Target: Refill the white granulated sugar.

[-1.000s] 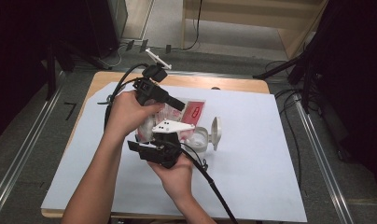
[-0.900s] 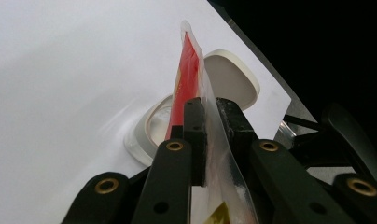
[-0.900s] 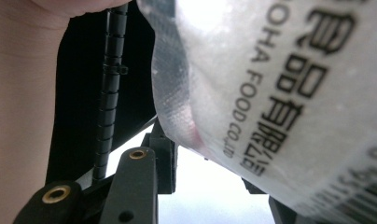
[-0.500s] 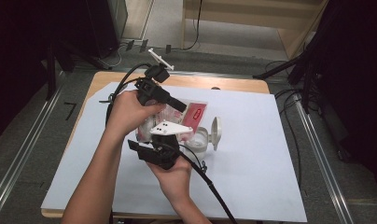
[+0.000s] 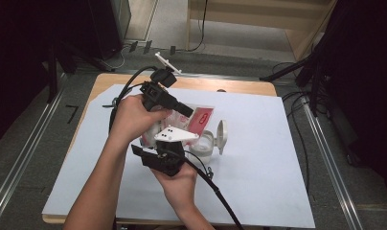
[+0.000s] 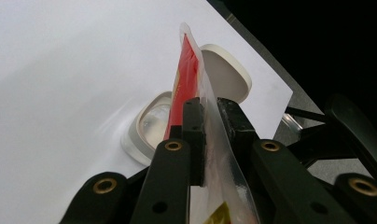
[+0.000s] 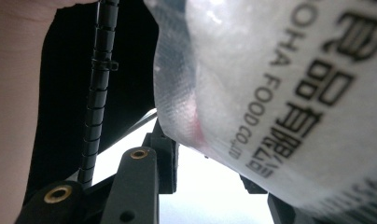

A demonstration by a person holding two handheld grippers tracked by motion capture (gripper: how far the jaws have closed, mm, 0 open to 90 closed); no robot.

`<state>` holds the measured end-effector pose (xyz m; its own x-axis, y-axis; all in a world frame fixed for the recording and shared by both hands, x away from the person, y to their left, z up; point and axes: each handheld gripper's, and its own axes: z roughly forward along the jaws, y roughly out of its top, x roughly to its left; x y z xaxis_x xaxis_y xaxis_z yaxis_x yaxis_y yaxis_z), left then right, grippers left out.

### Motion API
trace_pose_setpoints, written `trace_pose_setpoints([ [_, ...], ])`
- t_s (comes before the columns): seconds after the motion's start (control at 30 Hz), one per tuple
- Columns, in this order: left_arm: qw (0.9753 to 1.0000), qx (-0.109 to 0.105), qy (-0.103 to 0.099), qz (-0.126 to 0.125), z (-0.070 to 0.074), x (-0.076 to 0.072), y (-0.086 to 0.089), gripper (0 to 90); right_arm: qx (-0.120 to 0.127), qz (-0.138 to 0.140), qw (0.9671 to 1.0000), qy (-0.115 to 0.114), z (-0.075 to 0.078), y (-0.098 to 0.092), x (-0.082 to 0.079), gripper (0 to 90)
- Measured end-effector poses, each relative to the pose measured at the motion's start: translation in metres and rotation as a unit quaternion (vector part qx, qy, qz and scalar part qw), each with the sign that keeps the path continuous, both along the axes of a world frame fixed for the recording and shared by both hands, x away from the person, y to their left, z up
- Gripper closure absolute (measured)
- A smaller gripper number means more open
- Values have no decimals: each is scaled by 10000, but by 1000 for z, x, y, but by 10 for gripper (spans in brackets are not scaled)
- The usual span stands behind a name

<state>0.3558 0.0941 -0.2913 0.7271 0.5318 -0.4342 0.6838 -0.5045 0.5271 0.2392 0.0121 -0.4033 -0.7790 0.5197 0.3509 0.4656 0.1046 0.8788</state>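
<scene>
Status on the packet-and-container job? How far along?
Done: the white container sits on the white sheet with its flip lid open. In hand: the left gripper is clamped on the red-and-clear packet, held above the container; the packet also fills the right gripper view, grip unclear there. Left: likely opening and emptying it; whether it is torn yet can't be told.

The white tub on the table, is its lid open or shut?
Open. The tub's hinged lid stands flipped up at its side, and its inside shows behind the pouch.
</scene>
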Motion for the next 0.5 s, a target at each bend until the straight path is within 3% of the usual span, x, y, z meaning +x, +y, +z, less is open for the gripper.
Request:
trace_pose_setpoints([
  [0.5,9998,-107,-77,143,-2,-8,5,820,-80,100,9999,-87,-2,0,-4,646],
])
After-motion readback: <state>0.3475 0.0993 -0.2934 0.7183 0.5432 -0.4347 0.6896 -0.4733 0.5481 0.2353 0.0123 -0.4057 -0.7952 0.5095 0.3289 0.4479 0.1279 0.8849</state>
